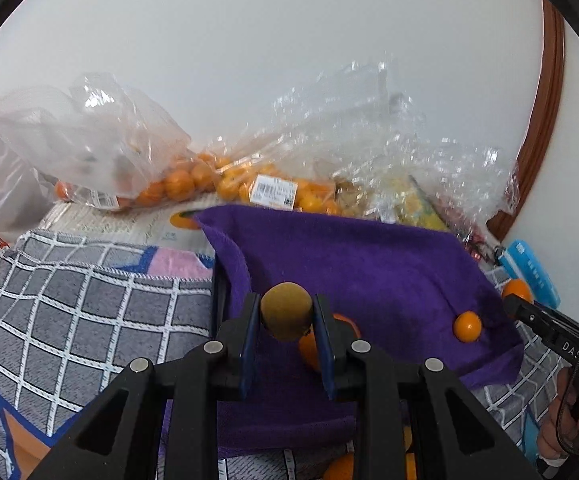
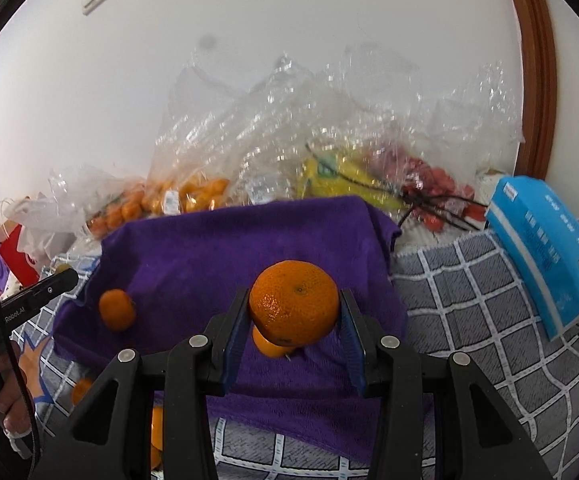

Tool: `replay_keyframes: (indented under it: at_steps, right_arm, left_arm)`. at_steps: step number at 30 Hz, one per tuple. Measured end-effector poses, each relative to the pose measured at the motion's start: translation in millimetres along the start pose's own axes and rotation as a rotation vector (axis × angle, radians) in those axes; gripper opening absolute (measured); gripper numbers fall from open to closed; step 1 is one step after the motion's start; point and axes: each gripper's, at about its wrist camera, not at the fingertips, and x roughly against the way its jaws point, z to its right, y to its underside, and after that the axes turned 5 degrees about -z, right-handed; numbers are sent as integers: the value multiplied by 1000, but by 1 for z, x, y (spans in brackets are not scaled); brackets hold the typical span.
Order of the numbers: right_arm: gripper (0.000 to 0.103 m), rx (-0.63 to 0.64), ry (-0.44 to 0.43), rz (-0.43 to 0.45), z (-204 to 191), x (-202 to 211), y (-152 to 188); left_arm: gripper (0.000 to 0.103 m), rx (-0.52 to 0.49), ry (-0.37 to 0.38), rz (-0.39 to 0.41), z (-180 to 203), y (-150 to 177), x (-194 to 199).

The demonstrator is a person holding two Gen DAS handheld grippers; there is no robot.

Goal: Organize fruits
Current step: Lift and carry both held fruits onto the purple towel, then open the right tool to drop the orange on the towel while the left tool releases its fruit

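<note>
My left gripper is shut on a brown kiwi and holds it above the purple towel. Below it an orange lies on the towel, and a small orange sits near the towel's right edge. My right gripper is shut on a large orange above the same purple towel. A smaller orange lies under it and another orange sits at the towel's left. The right gripper also shows at the right edge of the left wrist view, holding an orange.
Clear plastic bags of oranges and other fruit pile against the white wall. A blue box lies on the grey checked cloth at right. More oranges lie near the front edge. A red bag stands at left.
</note>
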Motion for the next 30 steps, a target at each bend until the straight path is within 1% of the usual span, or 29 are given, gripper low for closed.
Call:
replay_keyframes:
  at_steps: [4,11,13,20,27,30]
  right_arm:
    - [43,-6,4,-22,4,-6,1]
    - [43,4,-3,-45,5,-8,3]
    - [43,16,10,-55,4,-10,5]
    - [43,8,8,-93,8,-20,7]
    - [43,35,22,-122,2,-27,10]
    - [43,45,35,-125,0,-28,11]
  left_arm:
    - [25,9,-2,-44,-1,4,-11]
    - [25,32,-4,-79,-4,8,-19]
    - [25,36,-4,-87,-5,10,-21]
    - [25,34,-9,-95,-2,13,-23]
    - [25,20,-27,-89,0,14,-23]
    - [25,29,-20,-92,-2,13,-23]
